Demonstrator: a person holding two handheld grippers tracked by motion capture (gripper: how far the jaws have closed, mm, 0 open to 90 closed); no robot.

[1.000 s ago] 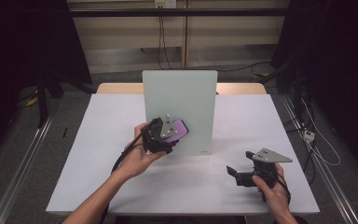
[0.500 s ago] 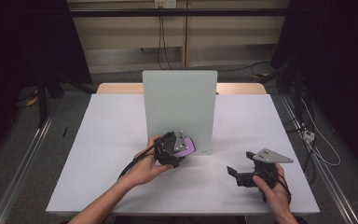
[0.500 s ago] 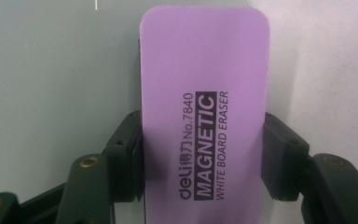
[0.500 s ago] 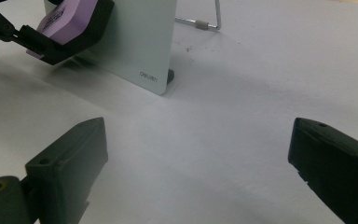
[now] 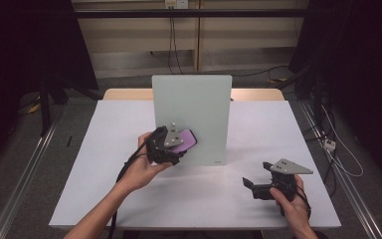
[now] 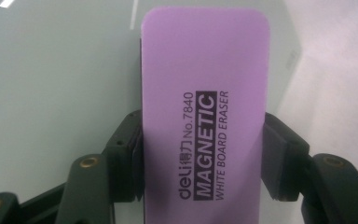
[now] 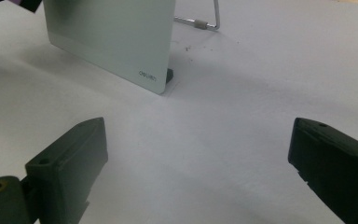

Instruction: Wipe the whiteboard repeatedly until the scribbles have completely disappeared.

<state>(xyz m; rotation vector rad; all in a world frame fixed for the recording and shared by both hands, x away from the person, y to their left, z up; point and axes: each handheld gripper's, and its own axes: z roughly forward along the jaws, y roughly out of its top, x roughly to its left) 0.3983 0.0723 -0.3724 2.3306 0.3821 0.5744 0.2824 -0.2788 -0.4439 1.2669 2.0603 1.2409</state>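
Wiping step: left claw [image 5: 179, 142] clenched on purple eraser [image 6: 204, 112], pressed to whiteboard [image 5: 199, 99]; right claw [image 7: 196, 163] released, idle near right. Next: sweep across, keeping contact.

We are looking at a white table [image 5: 104, 149] standing on a grey floor [image 5: 20, 164]. Metal rails [image 5: 25, 184] are running along the floor on both sides. Cables [image 5: 171, 45] are hanging down a pale back wall [image 5: 129, 50], and a white plug [image 5: 330, 145] is lying right of the table.
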